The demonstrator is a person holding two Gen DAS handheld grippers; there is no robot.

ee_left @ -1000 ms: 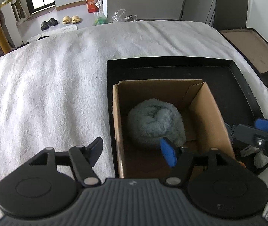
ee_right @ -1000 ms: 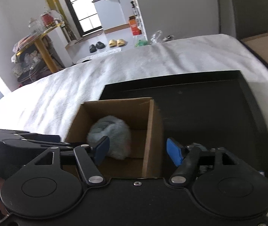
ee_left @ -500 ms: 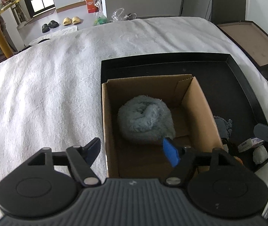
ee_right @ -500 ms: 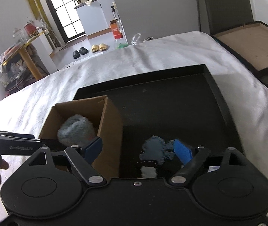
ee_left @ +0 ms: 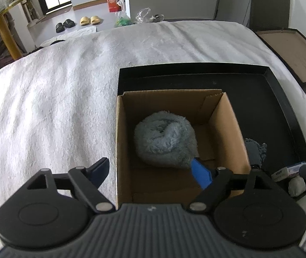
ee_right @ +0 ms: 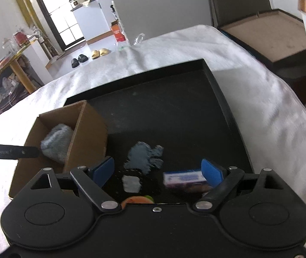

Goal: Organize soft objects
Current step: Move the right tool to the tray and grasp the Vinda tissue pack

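A brown cardboard box (ee_left: 230,129) stands at the left end of a black tray (ee_left: 282,107). A fluffy grey-blue rolled cloth (ee_left: 165,139) lies inside the box; it also shows in the right wrist view (ee_right: 56,144). My left gripper (ee_left: 153,172) is open and empty, straddling the box's left wall. My right gripper (ee_right: 159,171) is open and empty above a blue-grey soft cloth (ee_right: 144,157) on the tray (ee_right: 223,99). A small white soft item (ee_right: 131,183) and a blue and white carton (ee_right: 185,178) lie near its fingers.
The tray sits on a white towel-covered surface (ee_left: 56,107). An orange and green item (ee_right: 137,200) peeks out by the right gripper body. A dark box with a brown inside (ee_right: 277,34) stands to the right. Slippers (ee_left: 77,21) lie on the floor beyond.
My right gripper has moved right, away from the box, over the loose items on the tray. My left gripper has pulled back slightly and stays open at the box.
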